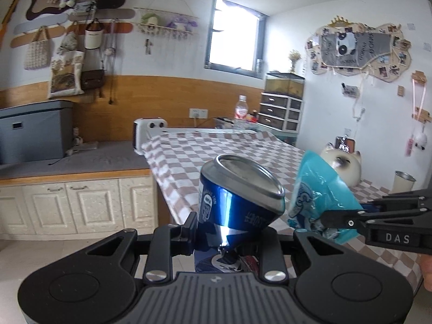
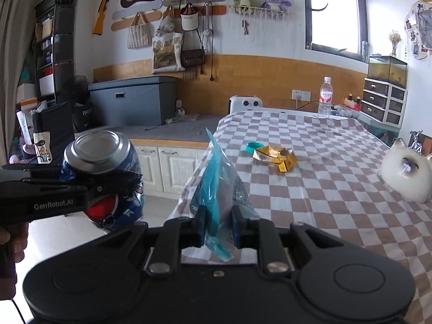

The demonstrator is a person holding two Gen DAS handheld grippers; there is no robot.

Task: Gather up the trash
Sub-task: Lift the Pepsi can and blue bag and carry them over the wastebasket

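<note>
Left gripper (image 1: 216,232) clamped on a blue can (image 1: 237,197), fingers biting the lower body; the can tilts, its rim end up and away from the camera. Wall creased where the pads press, so it looks empty: light, thin, crushes easily, slick aluminium. A grip across the mid-body is probably safest; too hard a squeeze would fold it and it could slip.

Right gripper (image 2: 218,226) shut on a teal wrapper (image 2: 216,189), pinching the lower part while the rest stands up between the fingers. Soft film, nearly weightless, crinkly and slippery; it holds best pinched at a bunched fold, not at a loose edge.

Both items held off the near-left corner of the table (image 2: 324,189), just beside each other, over the floor.

Further in, on the checked cloth: a crumpled gold wrapper (image 2: 275,156), with a small teal cap (image 2: 253,147) touching or just behind it. Both probably still to collect. The gold one looks like stiff foil, light, best taken at a raised fold. The cap is low and small, awkward to nip.

Right edge: cat figurine (image 2: 405,175). Far end: a water bottle (image 2: 325,97), upright.

No bin in view.
</note>
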